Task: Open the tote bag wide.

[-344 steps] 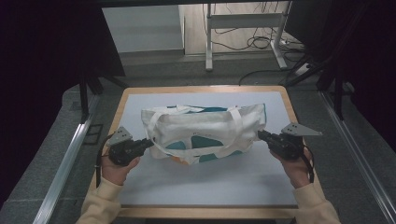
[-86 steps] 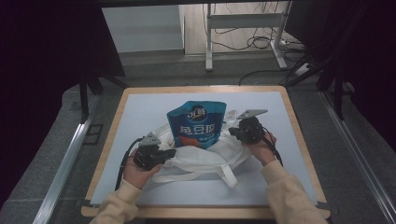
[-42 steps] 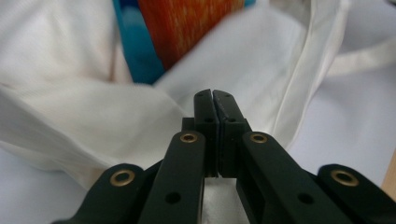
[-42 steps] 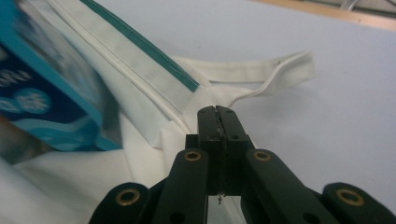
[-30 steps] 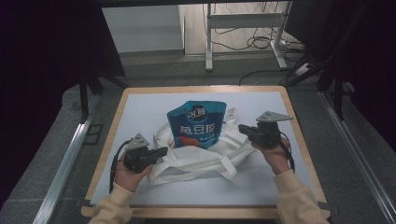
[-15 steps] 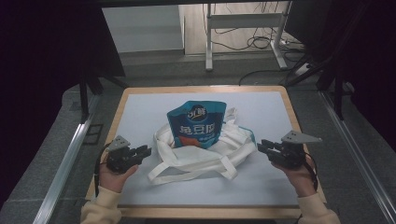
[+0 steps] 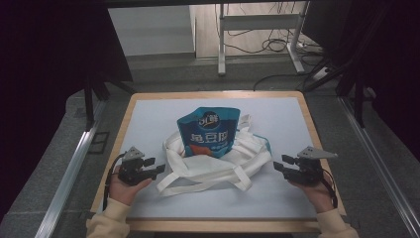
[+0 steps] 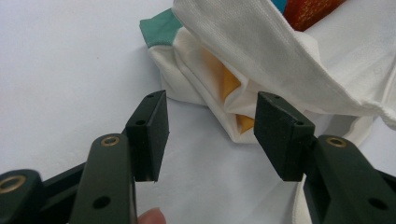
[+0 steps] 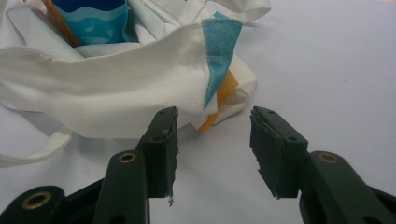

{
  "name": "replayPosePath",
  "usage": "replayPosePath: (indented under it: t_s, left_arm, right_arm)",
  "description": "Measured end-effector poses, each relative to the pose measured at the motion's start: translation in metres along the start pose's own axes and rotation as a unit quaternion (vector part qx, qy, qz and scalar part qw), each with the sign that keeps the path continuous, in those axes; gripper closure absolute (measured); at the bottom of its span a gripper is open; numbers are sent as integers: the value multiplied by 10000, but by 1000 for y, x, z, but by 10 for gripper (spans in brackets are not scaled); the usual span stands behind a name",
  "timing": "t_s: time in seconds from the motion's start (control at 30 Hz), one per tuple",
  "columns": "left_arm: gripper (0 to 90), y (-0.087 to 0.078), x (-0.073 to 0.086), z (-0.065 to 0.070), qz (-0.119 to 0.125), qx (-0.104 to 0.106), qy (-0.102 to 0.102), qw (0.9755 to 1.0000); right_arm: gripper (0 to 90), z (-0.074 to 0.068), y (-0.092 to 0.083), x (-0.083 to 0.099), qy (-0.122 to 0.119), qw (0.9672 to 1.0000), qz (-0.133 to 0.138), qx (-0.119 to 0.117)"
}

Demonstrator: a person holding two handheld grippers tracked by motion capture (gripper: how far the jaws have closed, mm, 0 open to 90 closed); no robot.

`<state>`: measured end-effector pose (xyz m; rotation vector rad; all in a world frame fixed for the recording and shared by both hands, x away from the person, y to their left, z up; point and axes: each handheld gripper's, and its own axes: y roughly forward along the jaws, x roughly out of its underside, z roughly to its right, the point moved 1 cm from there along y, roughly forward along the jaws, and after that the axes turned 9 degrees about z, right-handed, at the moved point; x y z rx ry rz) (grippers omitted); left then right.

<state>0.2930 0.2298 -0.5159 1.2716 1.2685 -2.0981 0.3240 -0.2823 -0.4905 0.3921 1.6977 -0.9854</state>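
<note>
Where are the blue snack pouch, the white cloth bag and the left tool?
blue snack pouch (image 7: 210,134), high view, middle of its printed front.
white cloth bag (image 7: 247,153), high view, right side of the cloth.
left tool (image 7: 159,165), high view, between its tips.

Your white cloth tote bag (image 7: 218,161) lies crumpled and slumped low at the middle of the bench, its mouth open upward and its two long white straps trailing toward you across the surface. It has teal trim at the corners, and orange lining shows in the folds (image 8: 229,84) at both ends (image 9: 219,95). Your blue glossy snack pouch (image 7: 208,131) stands upright inside the bag, rising well above the rim, printed front facing you, with a red-orange band low down.
</note>
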Motion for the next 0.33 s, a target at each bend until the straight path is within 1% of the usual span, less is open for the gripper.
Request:
replayPosePath:
  t_s: [0.23,0.27,0.33]
  left_arm:
    - [417,2,1,-1,-7,-53,19,10000]
    - [394,3,1,-1,-20,-75,24,10000]
    - [381,5,2,-3,-62,-147,54,9999]
  right_arm:
    - [463,0,3,2,24,10000,-45,66]
    - [443,0,3,2,26,9999,-27,110]
    - [431,0,4,2,28,9999,-17,141]
